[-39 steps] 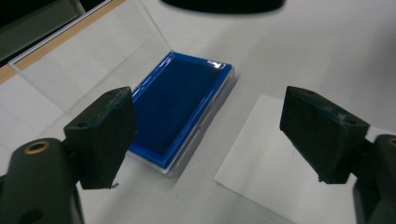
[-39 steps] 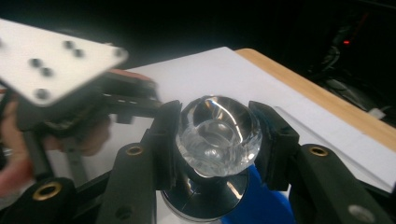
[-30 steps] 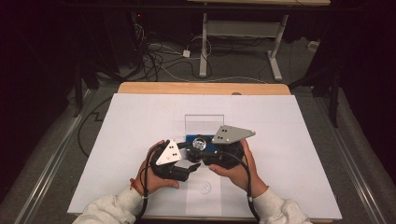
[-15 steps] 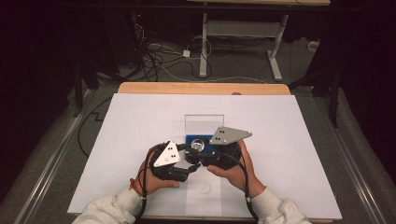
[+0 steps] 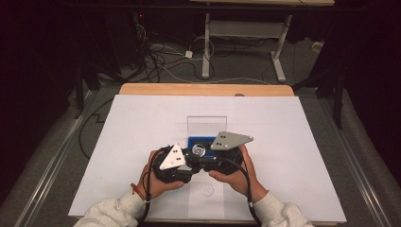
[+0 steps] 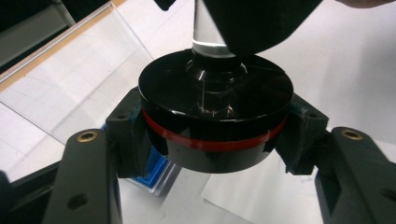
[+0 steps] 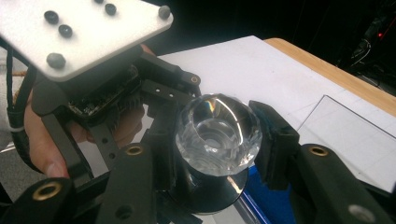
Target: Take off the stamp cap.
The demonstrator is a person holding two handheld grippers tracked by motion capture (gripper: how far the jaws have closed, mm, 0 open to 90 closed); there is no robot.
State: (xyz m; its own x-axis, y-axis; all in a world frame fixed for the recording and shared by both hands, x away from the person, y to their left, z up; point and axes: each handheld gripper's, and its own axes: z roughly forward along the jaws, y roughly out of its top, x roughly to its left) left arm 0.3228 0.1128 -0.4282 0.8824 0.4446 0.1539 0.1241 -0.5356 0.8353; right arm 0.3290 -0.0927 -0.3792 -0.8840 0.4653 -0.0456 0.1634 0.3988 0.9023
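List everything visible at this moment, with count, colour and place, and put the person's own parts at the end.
Round base: one, black with a red band, clamped between the left gripper's jaws.
Faceted knob: one, clear, on a stem above the base, between the right gripper's jaws.
Blue tray: one, blue, beneath the grippers.
Clear panel: one, transparent, just beyond the tray.
Table: one, white sheet over a wooden top.
Cables: several, dark and white, on the floor beyond.
Left gripper: one, black, grey plate on top.
Right gripper: one, black, grey plate.
Hands: two, pale sleeves.
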